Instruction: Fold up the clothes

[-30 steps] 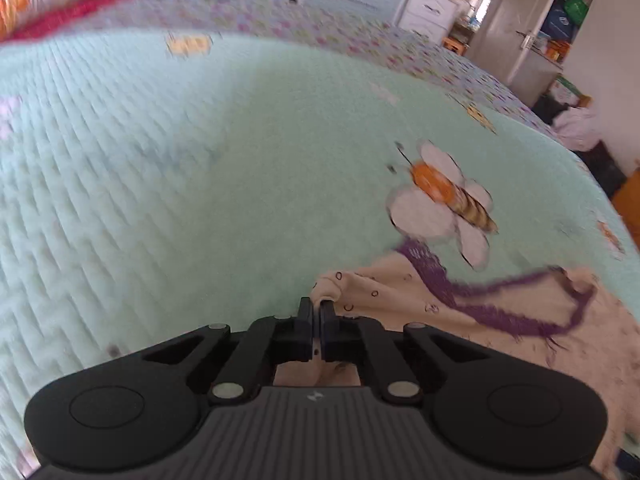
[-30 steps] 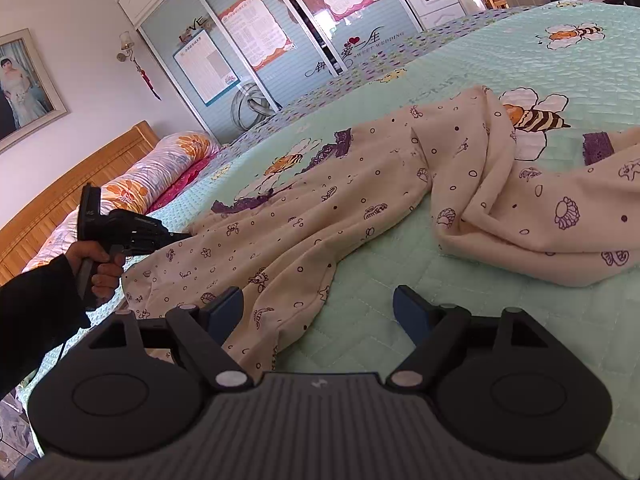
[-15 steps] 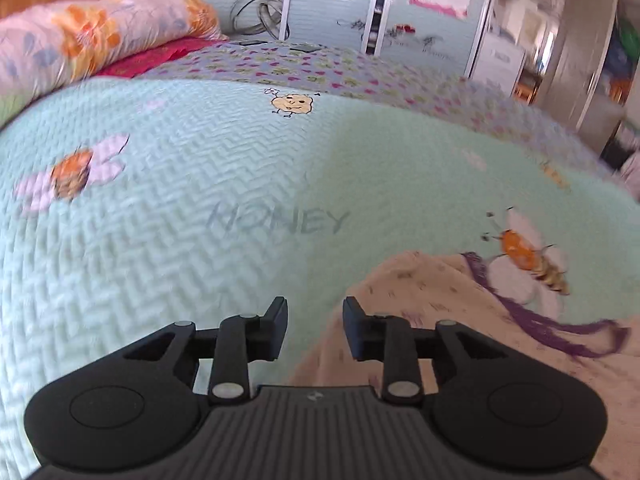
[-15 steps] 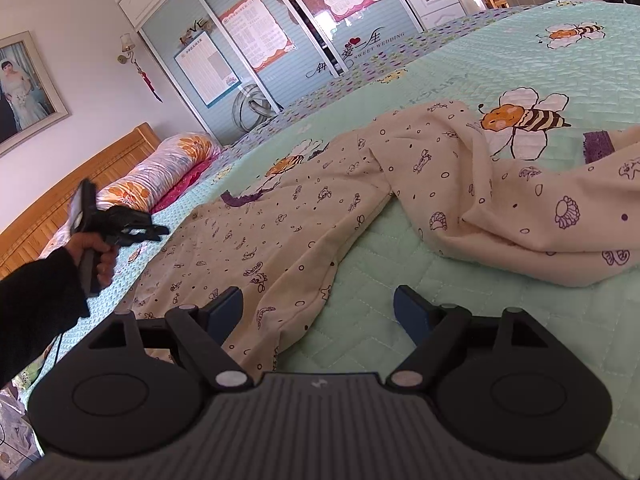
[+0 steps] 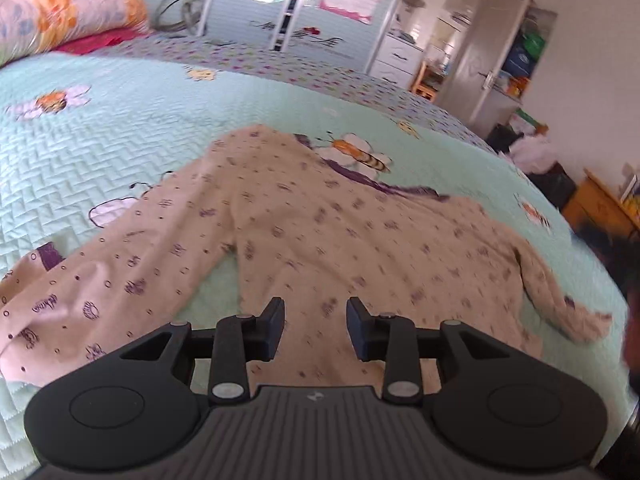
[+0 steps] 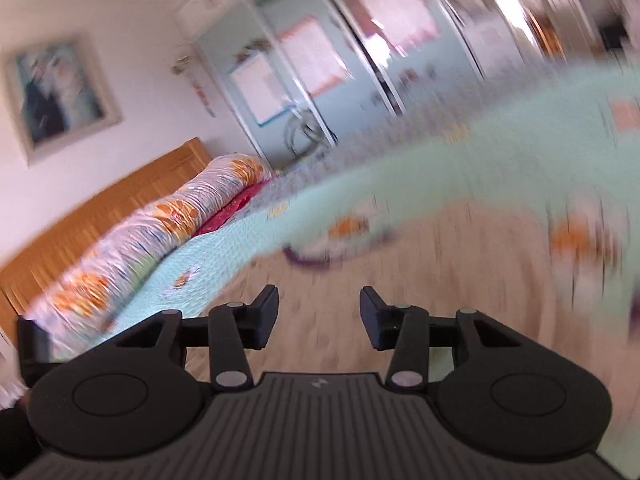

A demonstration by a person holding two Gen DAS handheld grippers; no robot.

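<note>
Above the near part of the garment, the left gripper has just been opening and its jaws stand part-open with nothing between them; the right gripper has just been closing, also part-open and empty. The garment lies spread, still unfolded, across the bed, so the step in hand appears to be repositioning. Next, each gripper must take a fresh edge, probably a sleeve, for folding inward.

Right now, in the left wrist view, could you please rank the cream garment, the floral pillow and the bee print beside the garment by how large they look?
1. Cream garment, by far the largest, spread across the bedspread.
2. Floral pillow, cut off at the picture's edge and farther away, so its true size is unsure.
3. Bee print, smallest.
</note>
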